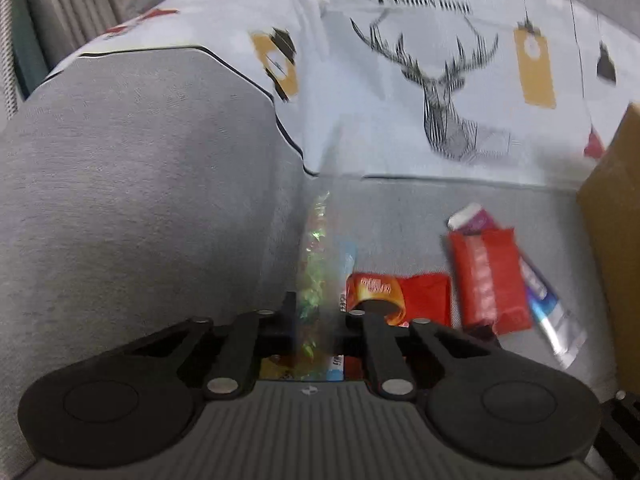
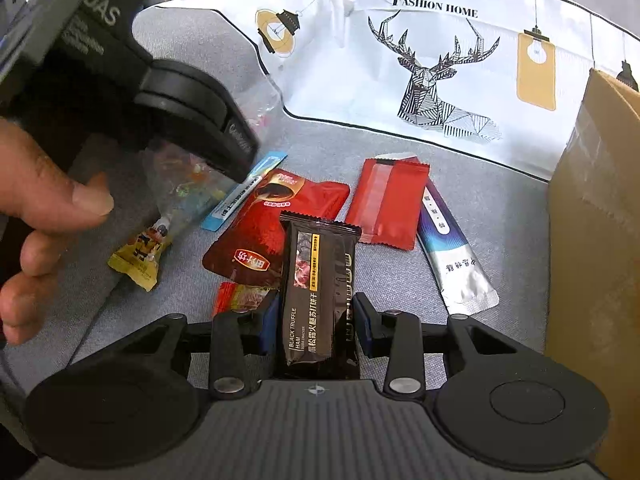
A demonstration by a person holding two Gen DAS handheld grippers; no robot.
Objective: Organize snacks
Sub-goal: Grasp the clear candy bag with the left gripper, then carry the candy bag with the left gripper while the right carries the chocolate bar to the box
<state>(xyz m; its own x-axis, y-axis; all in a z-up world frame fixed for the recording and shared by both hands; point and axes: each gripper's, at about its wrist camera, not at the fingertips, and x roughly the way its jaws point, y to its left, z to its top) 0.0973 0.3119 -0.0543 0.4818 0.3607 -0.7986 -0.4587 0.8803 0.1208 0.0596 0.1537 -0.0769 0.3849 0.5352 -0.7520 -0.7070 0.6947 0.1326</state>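
On sofa | cardboard box (image 2: 592, 240) beside snacks | clear bag (image 2: 188, 184) holds colourful candies

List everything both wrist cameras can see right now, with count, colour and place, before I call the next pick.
black cracker pack: 1, black-brown, between the right gripper's fingers
clear candy bag: 1, transparent with coloured sweets, in the left gripper
yellow snack: 1, yellow, left on the seat
blue stick: 1, light blue, beside the clear bag
red pouch: 1, dark red, centre
small red sachet: 1, red-orange, near front
red wrapper: 1, red, right of centre
purple-silver sachet: 1, far right
cardboard box: 1, brown, right edge
deer cushion: 1, white, behind
left gripper: shut on the bag
right gripper: on the cracker pack
hand: 1, left edge
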